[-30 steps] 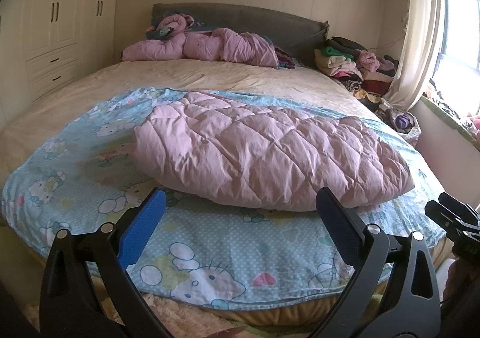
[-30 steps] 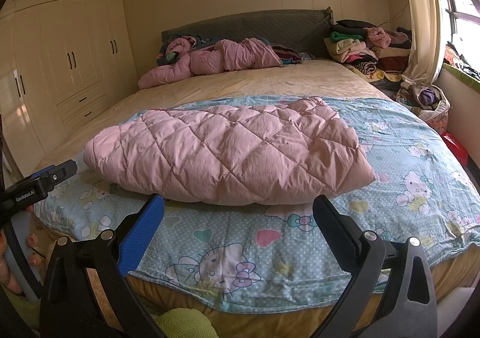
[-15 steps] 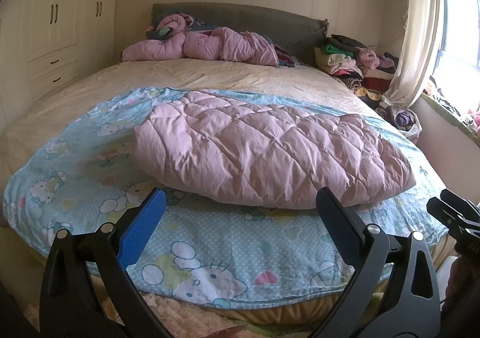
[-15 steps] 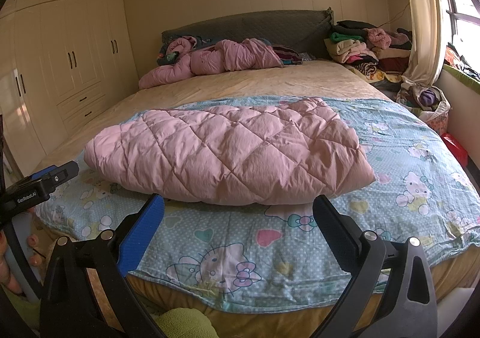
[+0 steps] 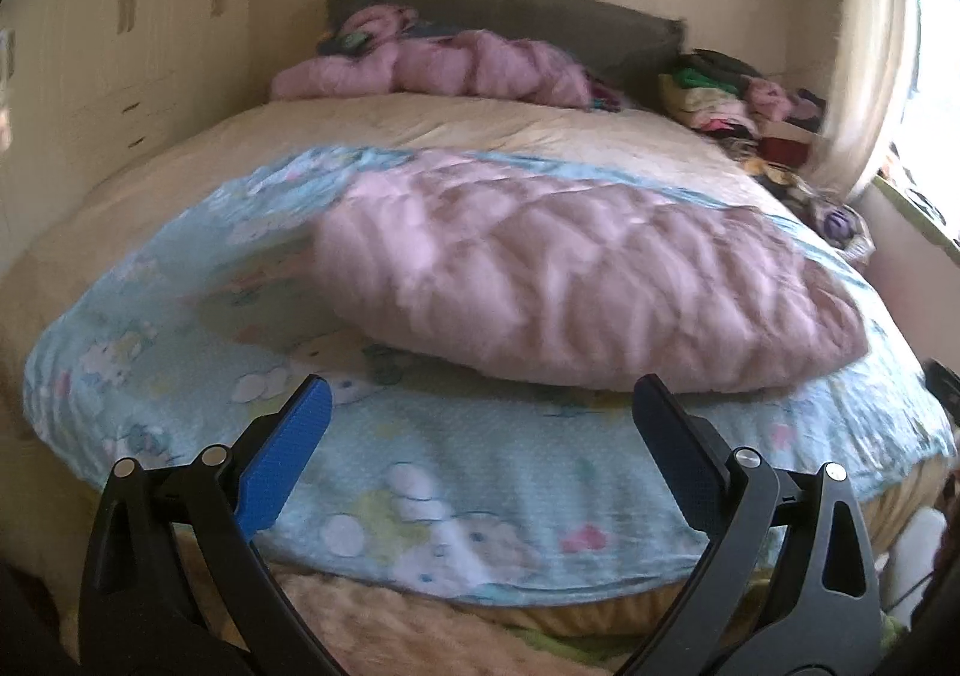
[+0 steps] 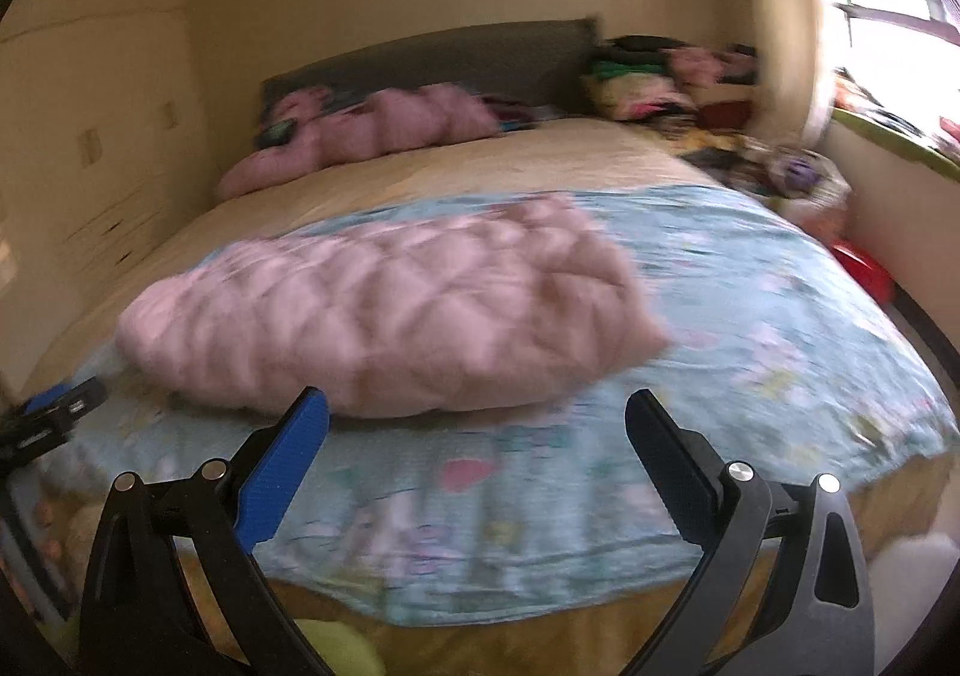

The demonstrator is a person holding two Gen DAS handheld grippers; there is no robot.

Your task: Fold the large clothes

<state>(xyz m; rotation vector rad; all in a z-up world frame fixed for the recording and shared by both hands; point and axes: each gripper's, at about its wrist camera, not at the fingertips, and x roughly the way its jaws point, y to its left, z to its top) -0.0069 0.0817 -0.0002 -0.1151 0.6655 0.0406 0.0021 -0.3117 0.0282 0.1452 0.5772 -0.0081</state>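
**Op A:** So, where do I stand on the fold? From my left wrist camera the pink quilted coat (image 5: 576, 280) lies as one compact, puffy slab on the blue cartoon-print sheet (image 5: 480, 472), near the foot of the bed (image 5: 480, 130). I'd judge it folded over on itself already, though both views are smeared with blur, so I can't trace the edges or find a sleeve.

**Op B:** And your tools?

**Op A:** Left gripper (image 5: 477, 412) has its fingers spread wide, nothing between them, hanging short of the sheet's near edge. Right gripper (image 6: 474, 418) the same: spread, empty, with its left fingertip overlapping the coat's near hem in the picture. Whether it touches, I can't tell.

**Op B:** What's left, then?

**Op A:** My guess is one more fold or some tidying, then moving it aside. A second pink padded garment (image 5: 438, 64) lies bunched by the grey headboard (image 5: 504, 10), unfolded by the look of it, and there's a clothes heap (image 5: 738, 94) at the far right corner.

**Op B:** How will the coat handle?

**Op A:** Diamond-stitched, lofty, slick-looking shell. I expect it to spring back and slide, so it wants a deep pinch through both layers. The sheet under it looks thin and loose, likely to drag along.
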